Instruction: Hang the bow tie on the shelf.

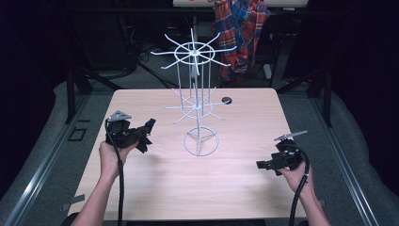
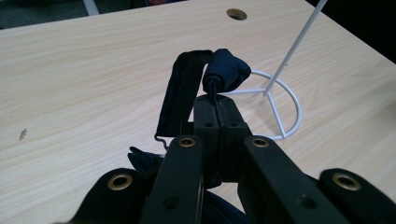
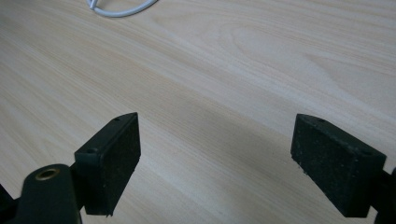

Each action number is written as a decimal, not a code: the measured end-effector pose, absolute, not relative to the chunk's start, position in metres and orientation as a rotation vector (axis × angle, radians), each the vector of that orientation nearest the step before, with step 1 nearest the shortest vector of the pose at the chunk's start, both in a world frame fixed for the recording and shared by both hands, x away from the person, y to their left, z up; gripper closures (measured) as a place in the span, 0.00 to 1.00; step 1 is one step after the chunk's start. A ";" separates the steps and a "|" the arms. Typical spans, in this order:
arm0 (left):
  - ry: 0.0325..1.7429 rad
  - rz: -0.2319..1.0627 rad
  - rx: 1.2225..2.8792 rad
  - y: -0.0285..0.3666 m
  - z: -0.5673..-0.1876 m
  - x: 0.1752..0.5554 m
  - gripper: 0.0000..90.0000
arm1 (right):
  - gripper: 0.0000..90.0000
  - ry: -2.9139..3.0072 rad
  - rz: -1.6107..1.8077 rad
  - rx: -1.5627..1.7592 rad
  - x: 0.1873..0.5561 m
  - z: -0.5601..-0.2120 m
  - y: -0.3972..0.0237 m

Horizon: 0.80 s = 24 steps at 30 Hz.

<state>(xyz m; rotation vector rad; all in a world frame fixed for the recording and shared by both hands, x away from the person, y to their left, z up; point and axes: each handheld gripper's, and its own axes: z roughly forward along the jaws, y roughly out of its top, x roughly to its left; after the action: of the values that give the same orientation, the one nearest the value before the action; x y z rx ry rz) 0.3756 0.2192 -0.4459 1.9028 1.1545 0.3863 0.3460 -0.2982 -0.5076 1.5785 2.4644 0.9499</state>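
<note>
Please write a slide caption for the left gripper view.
Left gripper shut on dark fabric item, beside the white wire rack.

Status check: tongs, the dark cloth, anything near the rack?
Left tongs shut on dark cloth. Right tongs open, above table. Wire rack mid-table, hooks bare.

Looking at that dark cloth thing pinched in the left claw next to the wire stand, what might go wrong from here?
The left claw grips the dark cloth item only by a small pinch, so it may slip out. Its loose strap dangles and might snag. The white wire rack looks light on its ring base; a bump might tip it.
</note>
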 end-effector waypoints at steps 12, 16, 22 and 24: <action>1.125 0.414 1.879 0.214 -0.439 0.382 0.99 | 0.17 2.474 0.941 1.586 0.346 -0.509 -0.297; 1.119 0.419 1.871 0.215 -0.434 0.385 0.99 | 0.16 2.474 0.939 1.588 0.346 -0.509 -0.297; 1.123 0.414 1.852 0.214 -0.431 0.388 0.99 | 0.16 2.479 0.925 1.594 0.346 -0.510 -0.296; 1.117 0.422 1.849 0.213 -0.430 0.389 0.99 | 0.16 2.481 0.926 1.590 0.346 -0.510 -0.296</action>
<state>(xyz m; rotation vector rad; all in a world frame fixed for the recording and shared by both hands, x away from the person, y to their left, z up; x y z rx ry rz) 0.3886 0.2132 -0.4300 1.8493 1.1166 0.4221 0.3455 -0.2958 -0.5101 1.5897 2.4815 0.9261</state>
